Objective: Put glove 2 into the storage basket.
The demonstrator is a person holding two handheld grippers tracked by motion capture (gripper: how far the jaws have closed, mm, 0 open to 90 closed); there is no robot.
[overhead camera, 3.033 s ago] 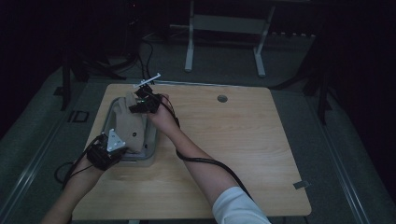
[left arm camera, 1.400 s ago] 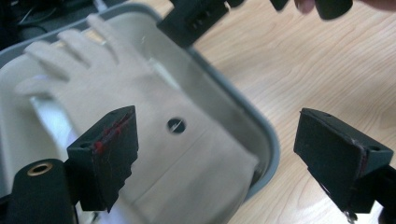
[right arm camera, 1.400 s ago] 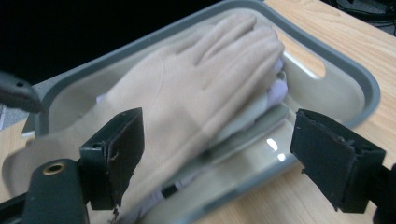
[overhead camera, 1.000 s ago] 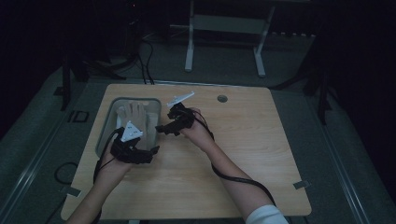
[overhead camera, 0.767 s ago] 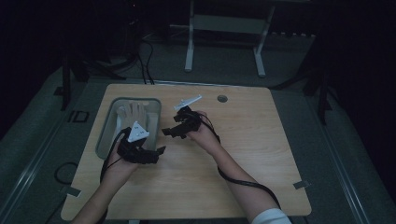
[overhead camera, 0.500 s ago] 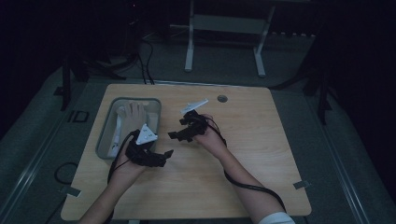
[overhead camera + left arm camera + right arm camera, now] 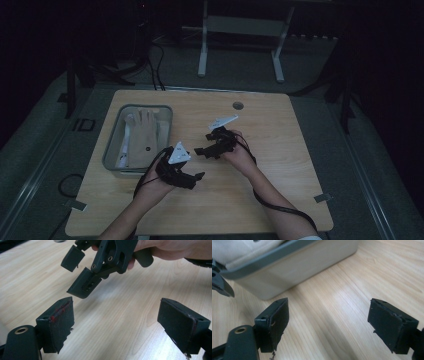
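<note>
Pale wood grain covers the counter [image 7: 280,200] in the high view, and a grey tray [image 7: 111,159] is seen at about 9 o'clock from the two hands. A beige glove [image 7: 142,137] lies flat inside it, fingers toward 12 o'clock, with a small white item [image 7: 125,147] beside it whose nature cannot be told. The left tool [image 7: 192,179] is held just off the tray's near right corner, pointing toward 3 o'clock; the right tool [image 7: 200,150] is held near the middle of the counter, pointing toward 9 o'clock. Nothing is carried by either.

From the left gripper view, the left tool [image 7: 120,322] is seen spread wide over bare wood, with nothing between its jaws. The right tool [image 7: 80,275] hangs at 11 o'clock, also parted and empty.

From the right gripper view, the right tool [image 7: 329,325] is shown wide and empty. The tray wall [image 7: 294,275] lies at 11 o'clock, apart from the jaws, and a fold of the pale glove [image 7: 244,250] shows over the rim.

The glove is judged light, soft and limp. It would sag when lifted, so a pinch at the cuff, or at cuff and fingertips with both tools, is judged best.
</note>
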